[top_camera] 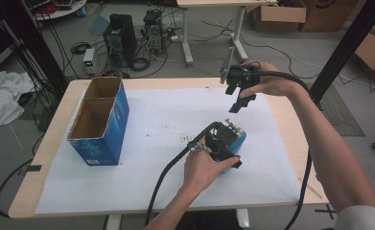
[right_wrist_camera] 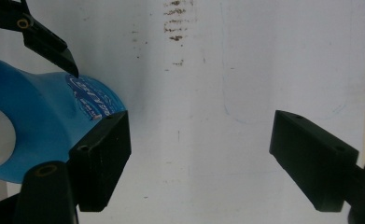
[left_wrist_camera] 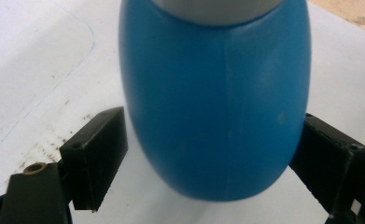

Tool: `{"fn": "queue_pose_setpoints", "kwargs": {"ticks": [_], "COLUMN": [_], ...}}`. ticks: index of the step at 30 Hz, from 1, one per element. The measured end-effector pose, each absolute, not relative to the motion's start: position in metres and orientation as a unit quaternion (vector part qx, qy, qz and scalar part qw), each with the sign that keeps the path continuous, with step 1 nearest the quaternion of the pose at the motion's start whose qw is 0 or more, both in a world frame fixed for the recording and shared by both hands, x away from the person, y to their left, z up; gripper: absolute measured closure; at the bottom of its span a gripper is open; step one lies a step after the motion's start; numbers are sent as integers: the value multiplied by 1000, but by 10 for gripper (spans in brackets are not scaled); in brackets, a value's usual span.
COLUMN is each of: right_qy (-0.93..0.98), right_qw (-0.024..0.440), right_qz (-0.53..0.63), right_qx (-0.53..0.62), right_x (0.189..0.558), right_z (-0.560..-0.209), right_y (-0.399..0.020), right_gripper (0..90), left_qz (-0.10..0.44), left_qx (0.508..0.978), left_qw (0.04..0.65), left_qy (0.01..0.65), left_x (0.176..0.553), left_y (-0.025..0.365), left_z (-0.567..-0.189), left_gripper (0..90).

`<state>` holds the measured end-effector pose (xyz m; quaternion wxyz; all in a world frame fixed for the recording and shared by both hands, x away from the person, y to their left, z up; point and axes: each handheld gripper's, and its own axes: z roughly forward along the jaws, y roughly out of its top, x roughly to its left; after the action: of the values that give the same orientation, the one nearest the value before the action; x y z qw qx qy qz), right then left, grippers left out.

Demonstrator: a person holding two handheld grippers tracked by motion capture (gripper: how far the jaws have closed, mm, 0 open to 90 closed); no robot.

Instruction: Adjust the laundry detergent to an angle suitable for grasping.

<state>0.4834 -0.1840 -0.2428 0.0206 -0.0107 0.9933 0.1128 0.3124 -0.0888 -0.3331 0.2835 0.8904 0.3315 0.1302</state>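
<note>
Your left gripper (left_wrist_camera: 208, 154) straddles the blue bottle (left_wrist_camera: 215, 102), jaws wide, pads not yet pressing. Right gripper (right_wrist_camera: 199, 154) hangs wide, empty. The bottle's rounded wall may squirt out near the table's right edge if you close off-centre.

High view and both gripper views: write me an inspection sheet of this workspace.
Surface: wooden table under a white sheet with dark smudges.
Job's things: blue bottle lying on the sheet; open blue box standing at the left.
Clutter: nothing seen.
Grippers: left gripper straddles the bottle, left pad apart from it; right gripper open, raised above the sheet.
Cables: one black cable trails from each gripper.
Surroundings: computer towers, cardboard boxes, floor cables.
</note>
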Motion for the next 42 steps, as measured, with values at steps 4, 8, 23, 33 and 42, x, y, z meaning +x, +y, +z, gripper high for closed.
{"fn": "queue_pose_setpoints", "kwargs": {"ticks": [4, 8, 23, 33, 42], "right_qy": [994, 994, 993, 993, 993], "right_qw": [21, 21, 22, 22, 23], "right_qz": [110, 110, 117, 118, 117], "right_qx": [-10, -10, -10, -10, -11], "right_x": [484, 484, 484, 484, 484], "right_z": [-244, -244, -246, -246, -246], "right_y": [-184, -184, -185, -187, -187], "right_gripper": [207, 206, 206, 208, 208], "left_qz": [136, 138, 144, 141, 137], "left_qx": [888, 886, 883, 881, 879], "left_qw": [281, 282, 283, 286, 289], "left_qy": [336, 341, 346, 349, 354], "left_x": [312, 313, 313, 314, 314], "left_y": [-93, -96, -100, -101, -101], "left_z": [-335, -336, -339, -341, -341], "left_gripper": [175, 178, 194, 257, 309]}}
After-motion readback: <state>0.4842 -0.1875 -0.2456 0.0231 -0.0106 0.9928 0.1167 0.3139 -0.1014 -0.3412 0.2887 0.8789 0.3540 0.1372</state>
